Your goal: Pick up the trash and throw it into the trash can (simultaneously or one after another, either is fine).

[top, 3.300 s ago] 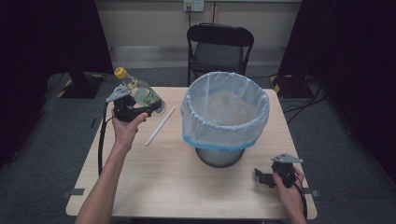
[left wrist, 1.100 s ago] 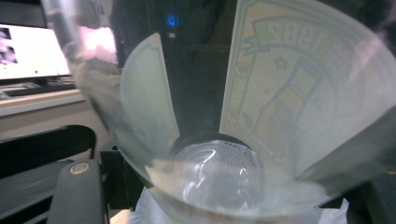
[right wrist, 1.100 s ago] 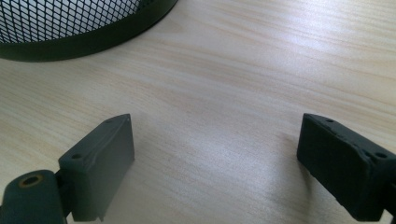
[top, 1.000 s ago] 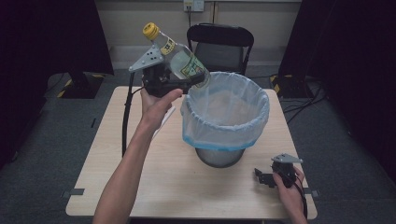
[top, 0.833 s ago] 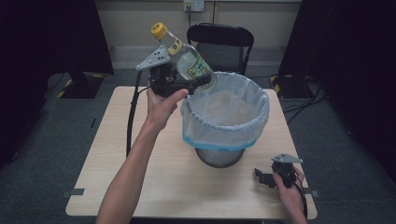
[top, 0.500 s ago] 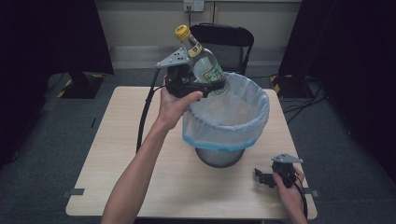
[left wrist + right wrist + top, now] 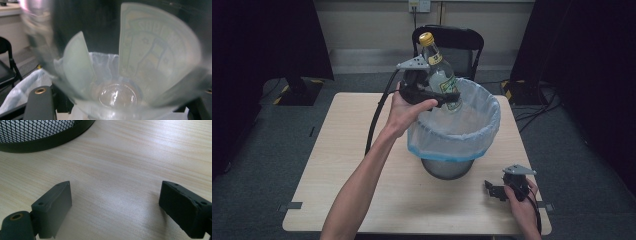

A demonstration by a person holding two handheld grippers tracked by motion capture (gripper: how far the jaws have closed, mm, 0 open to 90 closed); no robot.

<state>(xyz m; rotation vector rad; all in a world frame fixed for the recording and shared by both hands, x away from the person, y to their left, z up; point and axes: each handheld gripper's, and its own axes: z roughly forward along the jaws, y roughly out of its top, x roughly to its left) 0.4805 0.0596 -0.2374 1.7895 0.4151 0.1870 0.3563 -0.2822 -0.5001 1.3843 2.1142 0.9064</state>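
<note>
one bottle [image 7: 441,75] is in your left gripper [image 7: 432,95], clamped between the jaws and held in the air over the near-left edge of the bin [image 7: 455,131]. it is clear glass or plastic, with a yellow cap and a pale green and yellow label, and it tilts slightly, cap up and away from you. its lower end sits just above the bag [image 7: 472,140] that lines the bin, inside the rim line. in the left gripper view the bottle [image 7: 130,75] is pressed close to the lens, blurred, with its round base toward the bottom and the back of the label seen through the wall; the bag [image 7: 20,87] shows below at the left.

the bag is pale blue and see-through, folded over the rim of the dark mesh bin, which stands near the middle of the table [image 7: 337,165]. your left hand [image 7: 404,110] and the gripper cable hang beside the bin's left side. a black chair [image 7: 462,42] stands behind the table, past the bottle.

your right gripper [image 7: 498,191] rests on the table near the front right corner, well apart from the bin, jaws spread wide with nothing between them. in the right gripper view you see bare wood [image 7: 115,182] between the jaws and the bin's mesh base [image 7: 37,135] at the upper left.
</note>
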